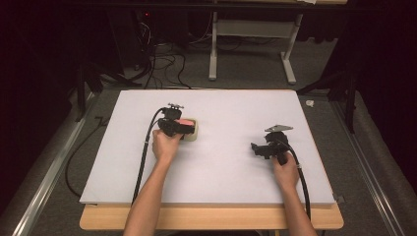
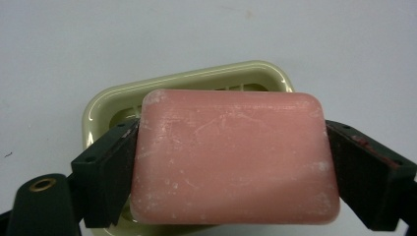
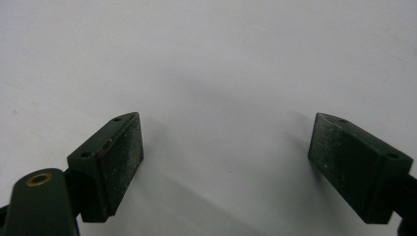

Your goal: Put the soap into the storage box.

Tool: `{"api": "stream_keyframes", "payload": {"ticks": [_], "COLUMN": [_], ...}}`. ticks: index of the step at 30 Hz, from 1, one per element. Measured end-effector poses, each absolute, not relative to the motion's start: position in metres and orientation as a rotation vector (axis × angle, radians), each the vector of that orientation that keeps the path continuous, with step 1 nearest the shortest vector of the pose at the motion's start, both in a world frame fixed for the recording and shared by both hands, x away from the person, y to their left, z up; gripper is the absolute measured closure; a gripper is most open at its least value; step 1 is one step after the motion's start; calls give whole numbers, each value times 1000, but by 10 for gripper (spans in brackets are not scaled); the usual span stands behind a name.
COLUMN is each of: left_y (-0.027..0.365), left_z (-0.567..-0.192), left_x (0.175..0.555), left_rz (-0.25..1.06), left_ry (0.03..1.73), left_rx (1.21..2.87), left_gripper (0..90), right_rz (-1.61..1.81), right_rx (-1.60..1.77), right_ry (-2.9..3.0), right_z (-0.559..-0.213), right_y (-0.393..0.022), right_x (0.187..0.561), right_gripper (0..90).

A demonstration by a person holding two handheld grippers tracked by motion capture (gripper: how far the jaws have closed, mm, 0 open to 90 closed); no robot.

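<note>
The pink soap bar (image 2: 233, 157), clamped in the left tongs (image 2: 231, 167), sits over the cream soap dish (image 2: 103, 105) near the bench's (image 1: 221, 172) far-left part, while the right tongs (image 3: 226, 162) gape wide, empty.

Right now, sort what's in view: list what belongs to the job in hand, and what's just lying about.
In the job:
- pink soap bar, clamped between the left gripper jaws
- cream soap dish, under and behind the bar

Not in it:
- right gripper, open over bare white table
- cables on the floor
- white table frame behind
</note>
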State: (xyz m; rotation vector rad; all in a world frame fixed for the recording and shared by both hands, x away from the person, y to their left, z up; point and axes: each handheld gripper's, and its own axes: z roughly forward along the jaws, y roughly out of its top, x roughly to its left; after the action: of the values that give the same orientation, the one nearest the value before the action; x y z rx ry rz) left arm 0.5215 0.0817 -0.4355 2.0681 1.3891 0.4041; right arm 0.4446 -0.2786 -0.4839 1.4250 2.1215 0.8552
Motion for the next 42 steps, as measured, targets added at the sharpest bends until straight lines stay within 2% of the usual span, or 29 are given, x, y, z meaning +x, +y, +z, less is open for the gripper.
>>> {"api": "stream_keyframes", "payload": {"ticks": [15, 18, 23, 42], "left_y": [80, 80, 78, 83], "left_z": [-442, -442, -436, -424], "left_x": [527, 527, 523, 509], "left_rz": [385, 414, 480, 487], "left_ry": [1423, 1430, 1405, 1322], "left_rx": [2065, 2062, 2044, 2035], "left_gripper": [137, 137, 141, 146], "right_rz": [856, 855, 855, 855], "right_rx": [1426, 1424, 1425, 1425], "right_ry": [2122, 2122, 2121, 2122], "right_z": [-484, -484, -484, -484], "right_y": [-279, -279, -279, -279], "right_x": [445, 445, 445, 445], "right_gripper": [139, 139, 139, 139]}}
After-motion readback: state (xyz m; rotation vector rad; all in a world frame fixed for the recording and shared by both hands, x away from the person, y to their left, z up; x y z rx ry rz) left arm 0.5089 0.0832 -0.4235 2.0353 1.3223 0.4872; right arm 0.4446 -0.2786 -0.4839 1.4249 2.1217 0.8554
